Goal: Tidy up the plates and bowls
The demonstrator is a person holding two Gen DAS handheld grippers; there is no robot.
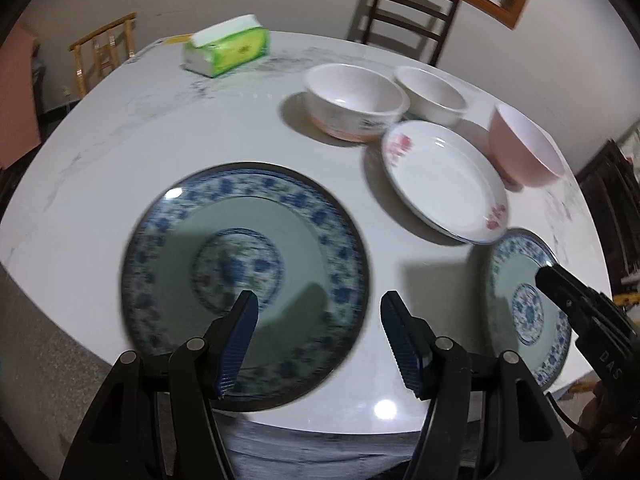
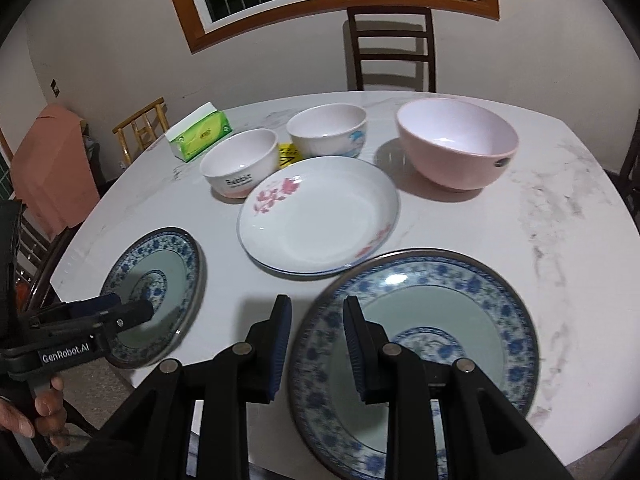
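Left gripper gapes wide and empty over the left blue-patterned plate at the table's near edge — right gripper, jaws narrowly apart, gripping nothing, hovers over the right blue-patterned plate — at its left rim.

Left wrist view: large blue-and-white patterned plate motion-blurred, near rim hidden behind the left gripper fingers. Second blue-patterned plate, right of the claw, partly covered by the right gripper. Pink bowl's sticker text too small to read.
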